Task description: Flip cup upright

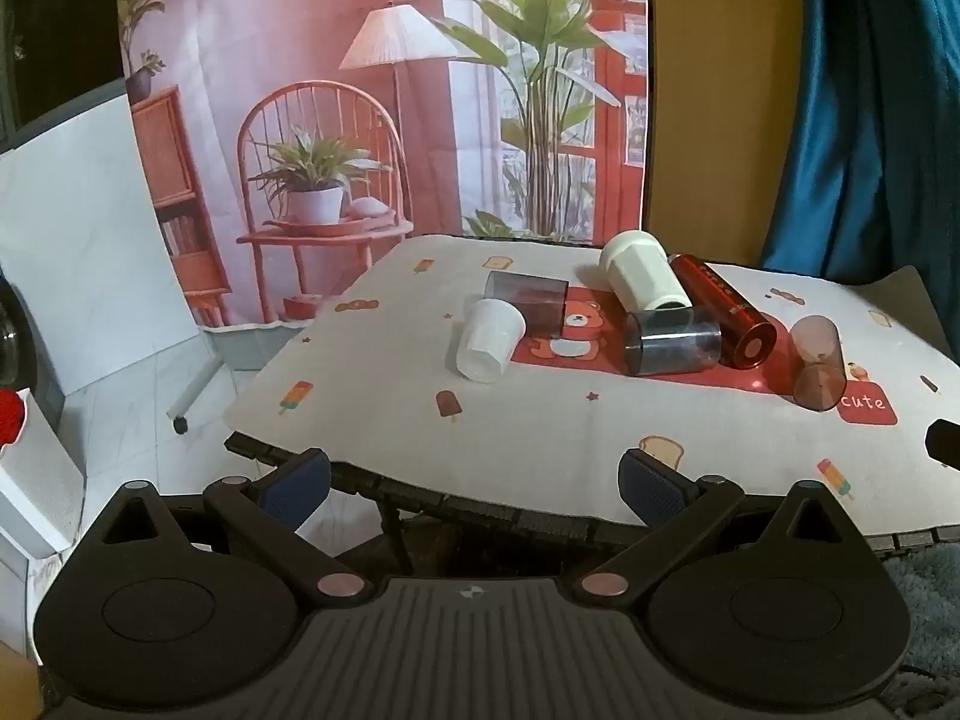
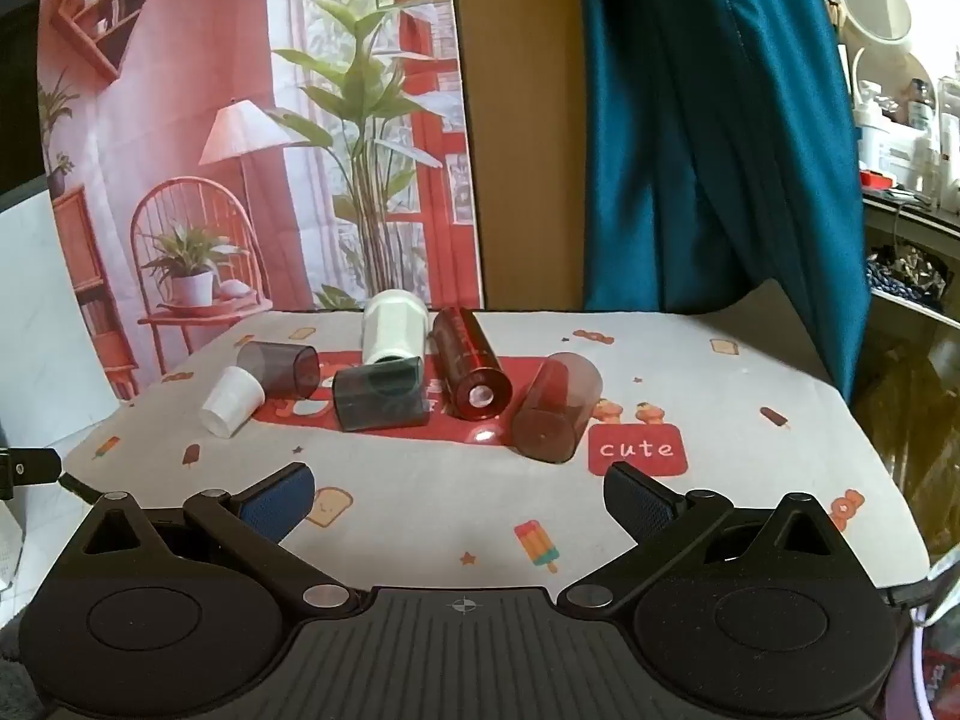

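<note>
Several cups lie on their sides on a table with a printed cloth (image 1: pixel 540 432). A small white cup (image 1: pixel 487 341) (image 2: pixel 233 401) lies at the left. Next to it lie two smoky grey cups (image 1: pixel 531 300) (image 1: pixel 672 341), a large white cup (image 1: pixel 645 270) (image 2: pixel 393 330), a shiny red cup (image 1: pixel 723 318) (image 2: pixel 471 363) and a brownish clear cup (image 1: pixel 819 363) (image 2: pixel 558 408). My left gripper (image 1: pixel 474 489) is open and empty at the table's near edge. My right gripper (image 2: pixel 459 501) is open and empty above the cloth, short of the cups.
A printed backdrop (image 1: pixel 384 90) hangs behind the table, with a blue curtain (image 2: pixel 708 138) to its right. Cluttered shelves (image 2: pixel 906 138) stand at the far right. White floor tiles and a table caster (image 1: pixel 180 423) lie to the left.
</note>
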Motion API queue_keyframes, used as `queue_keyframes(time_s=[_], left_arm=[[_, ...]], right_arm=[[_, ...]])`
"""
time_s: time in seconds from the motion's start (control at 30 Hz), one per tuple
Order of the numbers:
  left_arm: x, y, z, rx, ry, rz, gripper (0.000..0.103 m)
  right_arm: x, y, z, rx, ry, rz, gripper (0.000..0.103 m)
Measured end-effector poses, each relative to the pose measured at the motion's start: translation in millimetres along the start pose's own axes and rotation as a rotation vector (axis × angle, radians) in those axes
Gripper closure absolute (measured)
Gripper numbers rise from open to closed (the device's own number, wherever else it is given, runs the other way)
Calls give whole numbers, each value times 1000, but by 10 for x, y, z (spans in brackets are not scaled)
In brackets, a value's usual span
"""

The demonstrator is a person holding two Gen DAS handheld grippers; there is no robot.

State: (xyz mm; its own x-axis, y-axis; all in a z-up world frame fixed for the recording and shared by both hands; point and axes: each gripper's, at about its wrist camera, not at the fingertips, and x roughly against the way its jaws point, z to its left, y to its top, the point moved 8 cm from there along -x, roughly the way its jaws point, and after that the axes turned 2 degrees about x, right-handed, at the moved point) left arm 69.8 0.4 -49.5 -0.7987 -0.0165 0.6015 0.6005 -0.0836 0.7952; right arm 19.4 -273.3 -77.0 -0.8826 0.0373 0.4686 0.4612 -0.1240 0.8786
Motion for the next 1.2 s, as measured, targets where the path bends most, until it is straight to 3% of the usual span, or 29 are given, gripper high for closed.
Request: queue_keyframes(time_s=[1.2], left_arm=[[-41,-35,-11,7,6,34,0]], right_arm=[[-44,-27,-10,-19,-1,11,0]])
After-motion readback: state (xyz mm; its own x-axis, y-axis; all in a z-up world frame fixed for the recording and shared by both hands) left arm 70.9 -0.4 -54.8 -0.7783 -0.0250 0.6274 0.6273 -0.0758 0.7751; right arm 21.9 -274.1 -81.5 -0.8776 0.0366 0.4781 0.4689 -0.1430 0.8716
